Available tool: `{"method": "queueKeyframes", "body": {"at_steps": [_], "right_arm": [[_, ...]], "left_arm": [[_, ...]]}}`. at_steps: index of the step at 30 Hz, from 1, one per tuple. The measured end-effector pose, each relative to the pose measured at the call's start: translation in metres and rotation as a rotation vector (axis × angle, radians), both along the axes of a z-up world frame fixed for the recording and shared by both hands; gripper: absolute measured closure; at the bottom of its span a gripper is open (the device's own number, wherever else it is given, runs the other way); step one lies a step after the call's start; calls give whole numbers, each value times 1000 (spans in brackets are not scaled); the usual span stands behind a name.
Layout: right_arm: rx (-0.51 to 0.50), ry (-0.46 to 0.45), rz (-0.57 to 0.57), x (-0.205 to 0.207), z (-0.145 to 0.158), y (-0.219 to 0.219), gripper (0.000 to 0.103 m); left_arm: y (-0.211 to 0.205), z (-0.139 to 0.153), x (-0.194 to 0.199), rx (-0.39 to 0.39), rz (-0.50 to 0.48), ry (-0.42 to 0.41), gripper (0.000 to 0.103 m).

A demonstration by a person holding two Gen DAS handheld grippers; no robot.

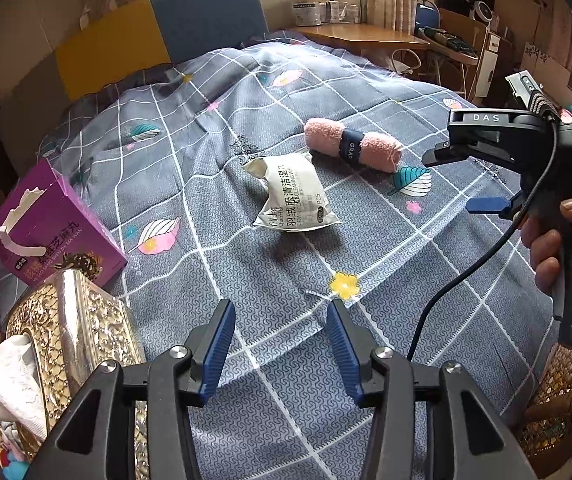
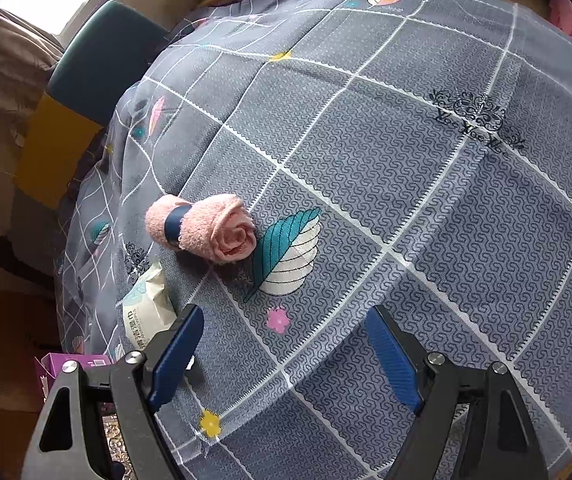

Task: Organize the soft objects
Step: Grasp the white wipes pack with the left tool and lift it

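Observation:
A white pack of wet wipes (image 1: 291,194) lies flat on the grey-blue checked bedcover (image 1: 270,360). Just behind it lies a pink rolled towel (image 1: 351,150) with a navy band. My left gripper (image 1: 281,312) hovers in front of the pack, open, with only bedcover between its blue pads. My right gripper (image 1: 453,182) comes in from the right, held by a hand (image 1: 553,236), open and empty beside the towel. In the right wrist view the right gripper (image 2: 286,320) stands wide over the cover, with the towel (image 2: 206,228) ahead to the left and the wipes pack (image 2: 144,308) by its left finger.
A purple carton (image 1: 54,228) and an ornate gold tissue box (image 1: 74,328) with white tissue sit at the bed's left edge. A blue and yellow headboard (image 1: 166,28) stands behind. A wooden desk (image 1: 361,34) with jars is at the back right.

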State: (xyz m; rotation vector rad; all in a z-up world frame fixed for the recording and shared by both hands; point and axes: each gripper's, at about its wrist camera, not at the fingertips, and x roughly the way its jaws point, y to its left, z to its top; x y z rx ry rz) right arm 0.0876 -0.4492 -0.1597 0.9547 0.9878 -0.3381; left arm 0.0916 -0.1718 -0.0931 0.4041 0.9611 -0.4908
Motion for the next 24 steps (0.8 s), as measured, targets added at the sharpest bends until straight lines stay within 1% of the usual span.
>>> {"method": "queueKeyframes", "body": {"at_steps": [2, 3, 4, 5, 8, 13, 15, 18, 21, 24], "right_arm": [[5, -7, 1, -1, 1, -1, 19], [8, -9, 0, -2, 2, 0, 19], [13, -13, 0, -2, 2, 0, 19], [17, -16, 0, -4, 2, -1, 19], [19, -18, -1, -3, 2, 0, 19], [31, -32, -3, -4, 3, 1, 19], [39, -39, -6, -4, 4, 0, 19], [48, -50, -15, -7, 5, -2, 19], [56, -60, -21, -8, 6, -2, 18], [58, -64, -20, -8, 7, -1, 18]], "left_arm": [[-3, -1, 2, -4, -2, 5, 54], [-5, -2, 4, -3, -2, 8, 51], [-7, -3, 6, -6, 0, 15, 43], [-8, -4, 8, -12, 0, 22, 40], [-12, -8, 18, -28, 19, 49, 40], [-17, -16, 44, -74, 68, 127, 40], [-23, -20, 53, -70, 68, 134, 38], [-34, -23, 68, -73, 72, 148, 31], [-47, -24, 85, -77, 82, 147, 29], [-62, -29, 103, -57, 84, 139, 28]]}}
